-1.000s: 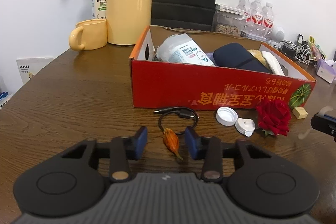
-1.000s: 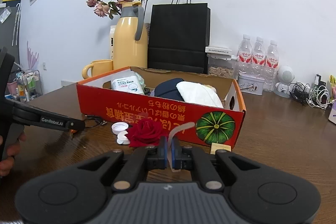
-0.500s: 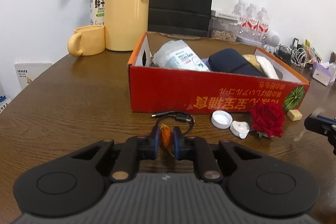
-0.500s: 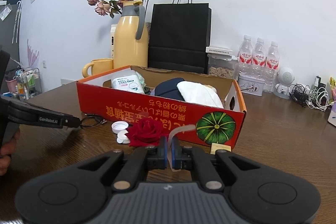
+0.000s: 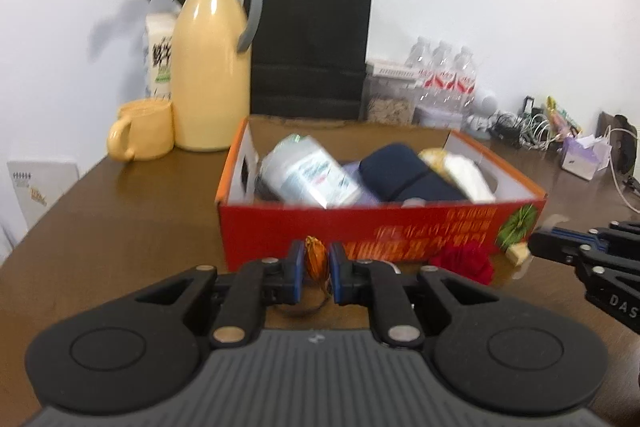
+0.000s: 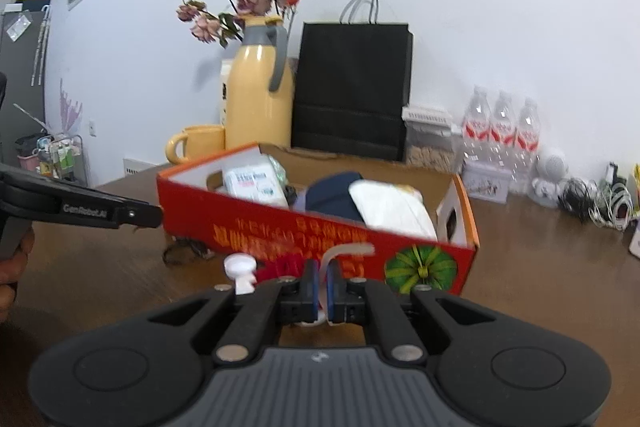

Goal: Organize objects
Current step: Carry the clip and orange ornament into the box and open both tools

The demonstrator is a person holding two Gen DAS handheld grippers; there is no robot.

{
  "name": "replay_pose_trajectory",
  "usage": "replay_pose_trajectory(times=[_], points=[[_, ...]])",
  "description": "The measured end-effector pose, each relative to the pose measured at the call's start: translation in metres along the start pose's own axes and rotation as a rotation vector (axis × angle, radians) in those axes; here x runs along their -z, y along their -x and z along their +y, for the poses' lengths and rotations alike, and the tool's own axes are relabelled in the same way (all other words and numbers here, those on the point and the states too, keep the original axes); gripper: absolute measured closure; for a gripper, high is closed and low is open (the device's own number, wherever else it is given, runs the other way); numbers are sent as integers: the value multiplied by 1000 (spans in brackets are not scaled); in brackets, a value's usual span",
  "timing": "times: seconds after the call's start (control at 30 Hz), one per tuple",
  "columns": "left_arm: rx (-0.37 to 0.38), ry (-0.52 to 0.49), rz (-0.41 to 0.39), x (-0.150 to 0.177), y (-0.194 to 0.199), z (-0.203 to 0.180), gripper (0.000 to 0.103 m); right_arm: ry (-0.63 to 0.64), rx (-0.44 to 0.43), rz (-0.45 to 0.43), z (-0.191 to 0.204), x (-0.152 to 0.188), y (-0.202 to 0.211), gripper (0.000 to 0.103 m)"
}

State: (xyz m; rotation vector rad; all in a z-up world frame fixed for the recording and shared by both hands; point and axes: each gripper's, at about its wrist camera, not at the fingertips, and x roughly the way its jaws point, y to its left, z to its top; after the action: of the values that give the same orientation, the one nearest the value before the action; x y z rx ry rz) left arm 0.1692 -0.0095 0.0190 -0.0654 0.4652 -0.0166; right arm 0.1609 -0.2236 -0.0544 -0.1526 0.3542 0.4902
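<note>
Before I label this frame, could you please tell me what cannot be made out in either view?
- Left wrist view: the print on the red box is motion-blurred and unreadable.
- Left wrist view: the left tongs hide the lower part of the orange item.
- Right wrist view: the right tongs cover most of the red rose.
- Right wrist view: the pale strip they clamp is too blurred to identify.

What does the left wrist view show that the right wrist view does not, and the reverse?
Only the left wrist view shows the small orange dried flower bud clamped in the left tongs and the purple tissue box.

Only the right wrist view shows the pale curved plastic strip clamped in the right tongs, the white bottle cap and the dark cable loop.

Both show the red cardboard box, yellow thermos jug and black paper bag.
</note>
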Motion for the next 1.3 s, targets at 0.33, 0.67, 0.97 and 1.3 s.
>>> replay_pose_trajectory(times=[0.33, 0.67, 0.97, 1.3], points=[[26, -16, -109, -52, -22, -13, 89, 29, -4, -94, 6, -56, -30, 100], [21, -11, -102, -73, -78, -13, 89, -32, 16, -77, -10, -84, -103, 100], [2, -26, -87, -68, -96, -12, 88, -59, 39, -40, -22, -76, -121, 98], [-92, -22, -258, -60, -77, -9, 0, -81, 121, -61, -27, -70, -110, 0]])
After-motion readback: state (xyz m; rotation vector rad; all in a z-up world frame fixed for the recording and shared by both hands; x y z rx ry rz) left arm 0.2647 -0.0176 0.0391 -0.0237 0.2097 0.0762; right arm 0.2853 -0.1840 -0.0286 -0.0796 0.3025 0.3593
